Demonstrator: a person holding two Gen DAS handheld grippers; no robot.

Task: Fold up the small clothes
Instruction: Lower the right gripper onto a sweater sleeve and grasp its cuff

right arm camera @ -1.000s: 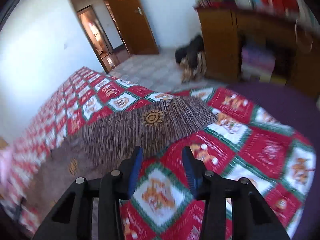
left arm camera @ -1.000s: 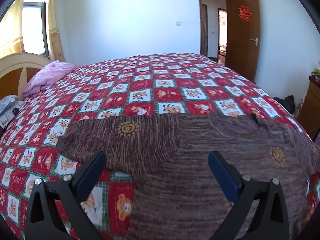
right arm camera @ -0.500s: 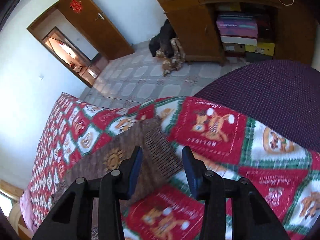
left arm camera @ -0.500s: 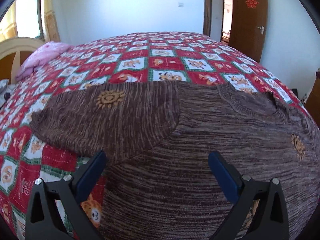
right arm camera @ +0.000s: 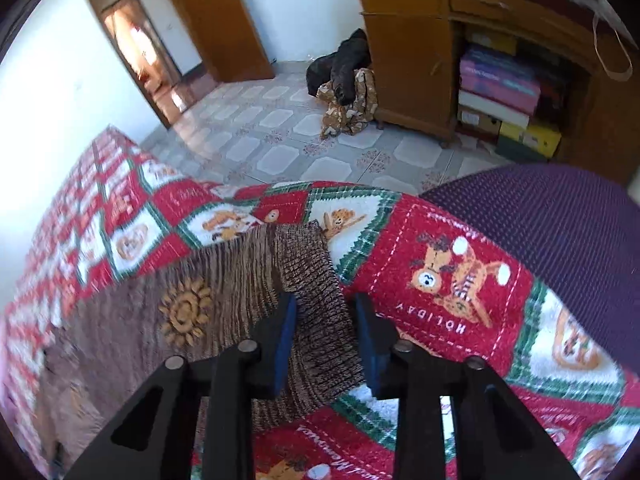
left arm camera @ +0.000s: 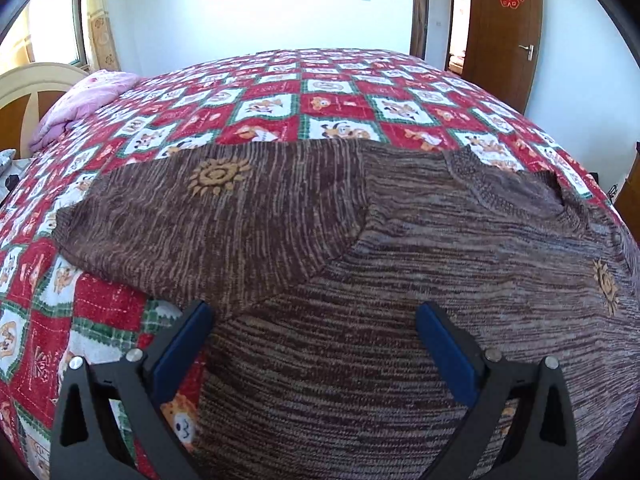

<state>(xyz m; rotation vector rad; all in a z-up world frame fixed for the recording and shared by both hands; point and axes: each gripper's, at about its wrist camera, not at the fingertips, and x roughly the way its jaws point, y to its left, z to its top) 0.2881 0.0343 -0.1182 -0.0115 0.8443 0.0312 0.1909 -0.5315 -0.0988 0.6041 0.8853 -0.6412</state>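
A brown knit sweater [left arm camera: 400, 280] with small sun motifs lies spread flat on the bed [left arm camera: 320, 92], over a red, green and white cartoon-patterned blanket [right arm camera: 440, 272]. Its left sleeve [left arm camera: 192, 220] stretches out sideways across the blanket, and the collar [left arm camera: 508, 192] faces away toward the far side of the bed.

The left tool [left arm camera: 312, 332] hangs just above the sweater's body near the armpit, released and spread wide, gripping nothing. The right tool [right arm camera: 324, 320] is low over the ribbed cuff [right arm camera: 316, 276] of the right sleeve [right arm camera: 224, 280]; the cuff runs up between its two fingers, which are parted with a gap on either side, so it has not clamped the cloth yet.

Judging from this, the fold has barely begun: the garment is laid out and the step in hand is taking hold of the right sleeve end. The next move seems to call for closing the right tool on the cuff, then lifting and carrying the sleeve inward across the body. The left tool would likely need to pin the body or take its own sleeve, so that the knit does not drag across the blanket.
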